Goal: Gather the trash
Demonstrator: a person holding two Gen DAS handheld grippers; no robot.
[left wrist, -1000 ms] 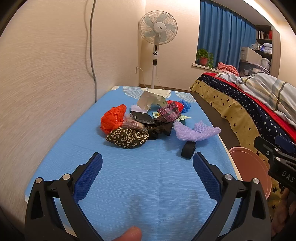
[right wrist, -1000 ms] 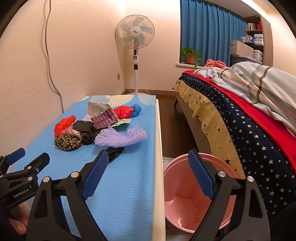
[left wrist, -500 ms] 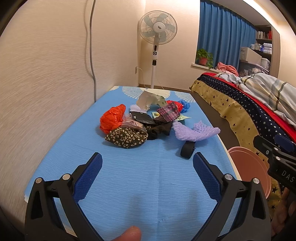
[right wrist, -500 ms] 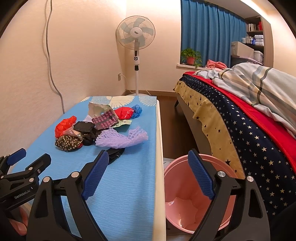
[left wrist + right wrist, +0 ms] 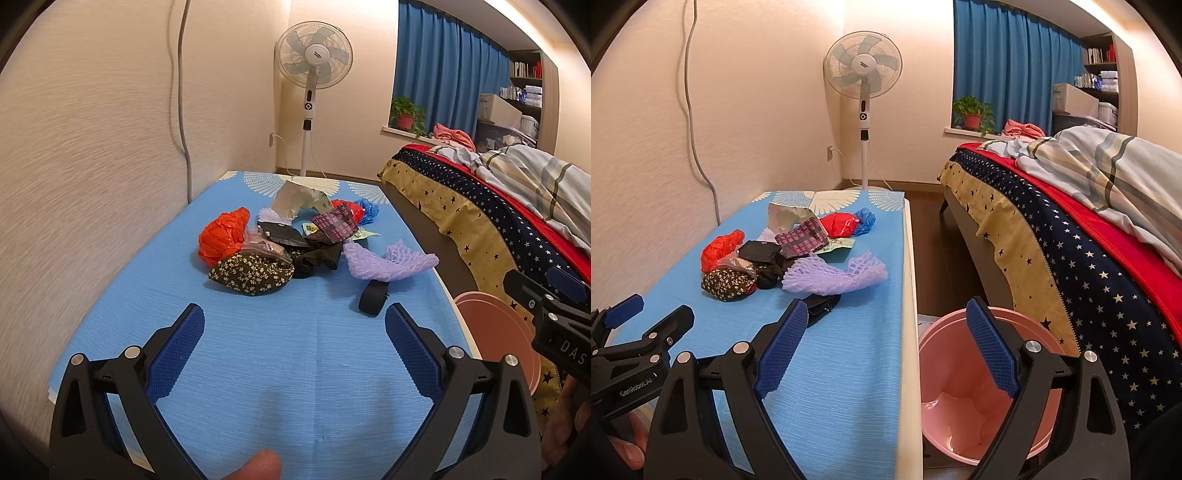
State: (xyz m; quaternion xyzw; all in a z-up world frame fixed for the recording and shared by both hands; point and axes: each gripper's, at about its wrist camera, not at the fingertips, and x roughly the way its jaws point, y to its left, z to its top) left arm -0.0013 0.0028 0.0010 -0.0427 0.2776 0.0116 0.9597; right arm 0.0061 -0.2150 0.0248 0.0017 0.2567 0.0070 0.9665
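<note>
Bin [image 5: 938,354] — pale scraps inside

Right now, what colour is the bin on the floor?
Pink bin; the right wrist view shows it best.

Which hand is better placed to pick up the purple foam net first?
Probably right: the purple foam net lies just beyond the open right tongs, beside the pink bin.

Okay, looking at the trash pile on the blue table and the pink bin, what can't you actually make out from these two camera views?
- Black strap: right wrist view, partly behind the right gripper's finger and under the purple foam net.
- Pink bin: left wrist view, mostly hidden by the table edge; contents unseen.
- Green label: print too small.
- Pile's underside: covered by the floral pouch.
</note>
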